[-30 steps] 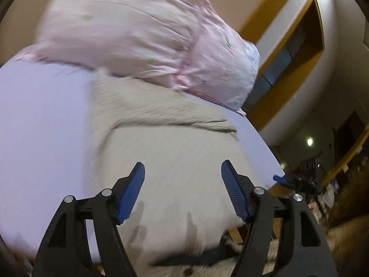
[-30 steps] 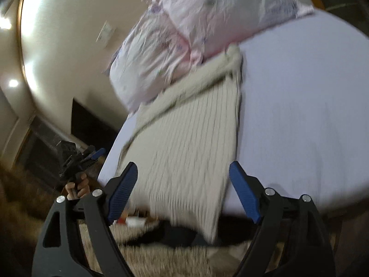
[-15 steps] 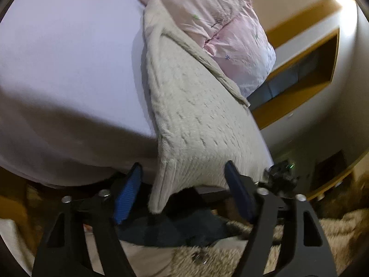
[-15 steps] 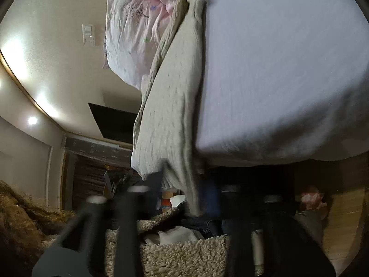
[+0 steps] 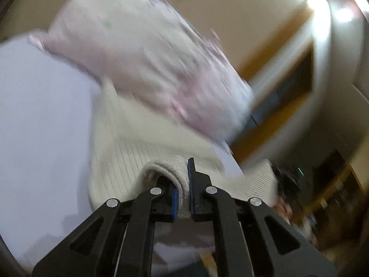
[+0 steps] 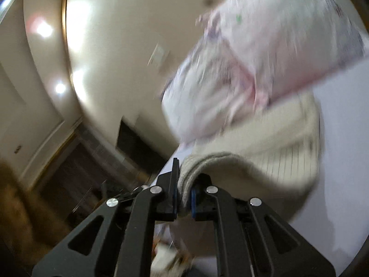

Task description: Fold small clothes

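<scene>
A cream ribbed knit sweater [image 5: 129, 147] lies on the lilac bed sheet [image 5: 41, 120], its far end tucked under the pink pillows. My left gripper [image 5: 183, 191] is shut on the sweater's near hem, which bunches between the blue pads. In the right wrist view my right gripper [image 6: 183, 194] is shut on the other near corner of the sweater [image 6: 265, 157], lifted off the sheet [image 6: 341, 161]. Both views are blurred by motion.
Two pink floral pillows [image 5: 147, 64] lie at the head of the bed and also show in the right wrist view [image 6: 265, 60]. A wall with a dark screen [image 6: 136, 143] is to the left. The other gripper [image 5: 288, 180] shows at the bed's right edge.
Both grippers were open below the bed edge at the hanging hem; now both are shut on the hem and have swung up with it over the bed.
</scene>
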Motion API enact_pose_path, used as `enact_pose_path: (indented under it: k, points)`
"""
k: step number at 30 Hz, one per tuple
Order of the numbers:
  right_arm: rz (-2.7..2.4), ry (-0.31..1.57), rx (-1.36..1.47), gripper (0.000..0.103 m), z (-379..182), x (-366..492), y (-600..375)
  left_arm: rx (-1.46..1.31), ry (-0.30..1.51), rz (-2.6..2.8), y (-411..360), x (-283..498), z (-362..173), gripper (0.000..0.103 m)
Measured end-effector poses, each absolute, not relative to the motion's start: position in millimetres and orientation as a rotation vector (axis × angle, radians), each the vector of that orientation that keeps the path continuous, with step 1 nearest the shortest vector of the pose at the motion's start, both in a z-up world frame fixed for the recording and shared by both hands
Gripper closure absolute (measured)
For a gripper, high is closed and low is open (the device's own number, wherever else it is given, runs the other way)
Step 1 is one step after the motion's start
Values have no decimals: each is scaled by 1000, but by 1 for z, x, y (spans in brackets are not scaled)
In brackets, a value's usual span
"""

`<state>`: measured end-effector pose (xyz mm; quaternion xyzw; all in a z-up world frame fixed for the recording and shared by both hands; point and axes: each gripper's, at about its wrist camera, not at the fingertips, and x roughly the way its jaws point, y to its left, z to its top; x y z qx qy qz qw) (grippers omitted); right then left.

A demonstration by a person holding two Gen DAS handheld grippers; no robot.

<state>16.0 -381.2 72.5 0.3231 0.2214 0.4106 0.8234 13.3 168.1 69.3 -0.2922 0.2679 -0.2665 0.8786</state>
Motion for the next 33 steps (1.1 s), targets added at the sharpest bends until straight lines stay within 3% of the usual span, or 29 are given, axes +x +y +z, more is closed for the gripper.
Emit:
enact_pose_path:
  k: [3, 7, 12, 13, 14, 15, 16, 18, 27, 30, 33]
  points:
    - [703, 436, 750, 95, 79, 82, -378, -629, 576, -391, 170, 97, 74, 96]
    - [410, 582, 801, 95, 41, 176, -366, -511, 716, -274, 137, 187, 47, 96]
    - [206, 700, 783, 92, 5, 219, -355, -500, 799, -245, 129, 215, 28, 96]
    - [185, 682, 792, 84, 6, 219, -357, -514, 798, -259, 134, 212, 30, 95]
    - [168, 656, 794, 60, 9, 216, -358, -528, 799, -267, 141, 207, 32, 93]
    - [126, 612, 778, 39, 15, 209, -360, -540, 796, -271, 149, 200, 36, 84]
    - [50, 550, 752, 5, 20, 198, -363, -545, 786, -263, 155, 199, 39, 63]
    - [-17, 442, 729, 2, 30, 181, -368, -541, 737, -210, 173, 181, 44, 38]
    - [120, 481, 738, 2, 25, 190, -370, -674, 923, -304, 180, 170, -7, 44]
    - [146, 485, 754, 2, 20, 185, -368, -678, 871, -283, 177, 161, -11, 46]
    - [202, 498, 804, 2, 19, 185, -373, -763, 906, -297, 175, 160, -23, 82]
